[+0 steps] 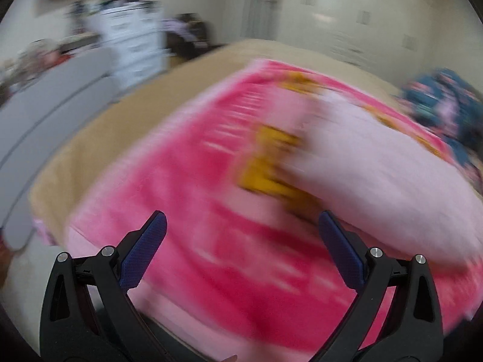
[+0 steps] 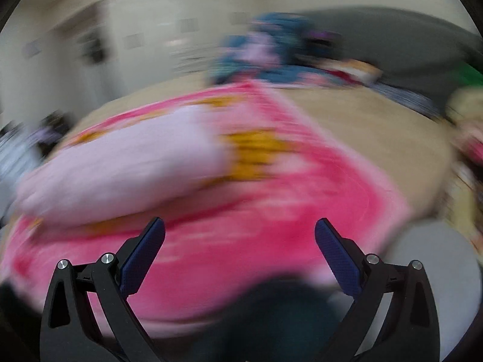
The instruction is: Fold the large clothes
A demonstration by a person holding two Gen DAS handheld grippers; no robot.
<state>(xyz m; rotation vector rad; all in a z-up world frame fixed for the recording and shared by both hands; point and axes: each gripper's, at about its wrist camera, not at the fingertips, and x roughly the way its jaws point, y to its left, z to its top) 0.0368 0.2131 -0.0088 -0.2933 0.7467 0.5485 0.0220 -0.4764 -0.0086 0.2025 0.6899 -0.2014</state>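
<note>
A large bright pink cloth [image 1: 211,211] with yellow patches lies spread on a tan bed [image 1: 99,132]. One part is folded over and shows its pale pink underside [image 1: 377,175]. My left gripper [image 1: 241,226] is open and empty above the cloth's near edge. In the right wrist view the same pink cloth [image 2: 271,211] lies on the bed [image 2: 377,129], with the pale folded part [image 2: 120,166] at the left. My right gripper [image 2: 240,226] is open and empty above the cloth. Both views are blurred by motion.
A heap of blue and pink clothes [image 1: 443,111] lies at the bed's far side; it also shows in the right wrist view [image 2: 271,54]. A grey sofa [image 1: 45,126] and white drawers [image 1: 132,42] stand to the left. Something dark [image 2: 277,316] sits below the right gripper.
</note>
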